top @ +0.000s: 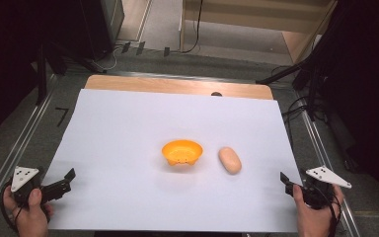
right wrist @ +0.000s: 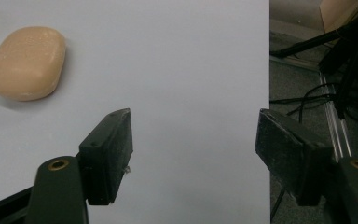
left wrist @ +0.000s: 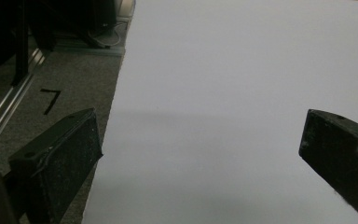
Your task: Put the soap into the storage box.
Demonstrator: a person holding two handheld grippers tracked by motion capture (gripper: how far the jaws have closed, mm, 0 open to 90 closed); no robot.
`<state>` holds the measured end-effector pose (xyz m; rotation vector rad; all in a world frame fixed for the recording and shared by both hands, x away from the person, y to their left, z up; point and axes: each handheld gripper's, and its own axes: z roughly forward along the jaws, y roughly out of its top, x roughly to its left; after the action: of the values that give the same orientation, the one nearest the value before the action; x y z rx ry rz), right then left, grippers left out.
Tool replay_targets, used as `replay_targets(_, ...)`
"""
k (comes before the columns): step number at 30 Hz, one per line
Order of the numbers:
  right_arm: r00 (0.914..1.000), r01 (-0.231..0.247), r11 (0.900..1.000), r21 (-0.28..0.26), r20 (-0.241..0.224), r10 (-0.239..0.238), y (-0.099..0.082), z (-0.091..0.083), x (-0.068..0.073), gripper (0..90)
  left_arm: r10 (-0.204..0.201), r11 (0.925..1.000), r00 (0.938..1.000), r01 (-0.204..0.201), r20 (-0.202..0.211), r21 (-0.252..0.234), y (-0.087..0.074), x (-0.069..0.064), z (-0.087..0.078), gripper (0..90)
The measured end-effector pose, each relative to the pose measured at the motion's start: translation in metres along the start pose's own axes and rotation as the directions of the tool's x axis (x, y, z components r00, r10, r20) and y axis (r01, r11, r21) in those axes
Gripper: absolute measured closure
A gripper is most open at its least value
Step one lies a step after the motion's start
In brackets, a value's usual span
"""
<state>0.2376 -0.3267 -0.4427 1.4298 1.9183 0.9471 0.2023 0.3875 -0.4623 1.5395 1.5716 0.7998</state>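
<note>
White sheet (top: 128, 128) on table, tan oval bread roll (top: 230, 160) lying lengthwise away from person, both hand-held grippers spread, empty.

A white sheet (top: 128, 148) covers most of the wooden bench (top: 177, 85), whose far edge stays bare. Grey carpet (top: 39, 143) surrounds it, with a black mark (top: 61, 116) at the left, metal rails (top: 10, 148) along both sides and cables (top: 296, 111) at the right.

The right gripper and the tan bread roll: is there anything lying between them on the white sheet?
Nothing. In the high view, only bare white sheet separates the right gripper from the tan bread roll; the orange bowl sits beyond the roll.
</note>
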Motion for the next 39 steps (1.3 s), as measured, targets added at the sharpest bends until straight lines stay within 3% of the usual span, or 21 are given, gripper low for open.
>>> replay_targets(2, 0.9998, 0.018, 0.9987, 0.048, -0.012, -0.018, 0.006, 0.004, 0.003, 22.0, 0.0, 1.0, 1.0, 0.0, -0.003, 0.0, 0.0, 0.0, 0.0, 0.0)
replay_targets(7, 0.9998, 0.012, 0.9926, 0.121, -0.02, -0.009, 0.015, 0.014, 0.009, 21.9, -0.005, 1.0, 1.0, 0.005, -0.003, -0.004, 0.0, 0.001, -0.001, 0.0)
replay_targets(14, 0.9991, -0.011, 0.9857, 0.168, -0.038, 0.018, 0.025, 0.023, 0.011, 21.6, -0.002, 1.0, 1.0, 0.002, -0.003, -0.005, 0.0, 0.0, 0.0, 0.0)
replay_targets(25, 0.9965, -0.01, 0.9623, 0.272, -0.078, 0.033, 0.044, 0.039, 0.023, 18.7, 0.002, 1.0, 1.0, -0.002, -0.002, -0.008, 0.0, 0.0, 0.0, 0.0)
replay_targets(28, 0.9963, -0.016, 0.9602, 0.279, -0.077, 0.039, 0.047, 0.043, 0.025, 18.7, 0.01, 0.9999, 0.9999, -0.01, -0.005, -0.001, 0.0, 0.0, 0.0, 0.0)
replay_targets(34, 0.9901, -0.043, 0.9389, 0.342, -0.111, 0.085, 0.057, 0.057, 0.035, 18.7, 0.01, 0.9999, 0.9999, -0.01, -0.006, -0.001, 0.0, -0.001, 0.0, 0.0)
replay_targets(39, 0.9865, -0.033, 0.9316, 0.362, -0.137, 0.089, 0.064, 0.063, 0.044, 18.7, 0.016, 0.9999, 0.9998, -0.016, -0.009, 0.0, 0.0, -0.001, 0.0, 0.0)
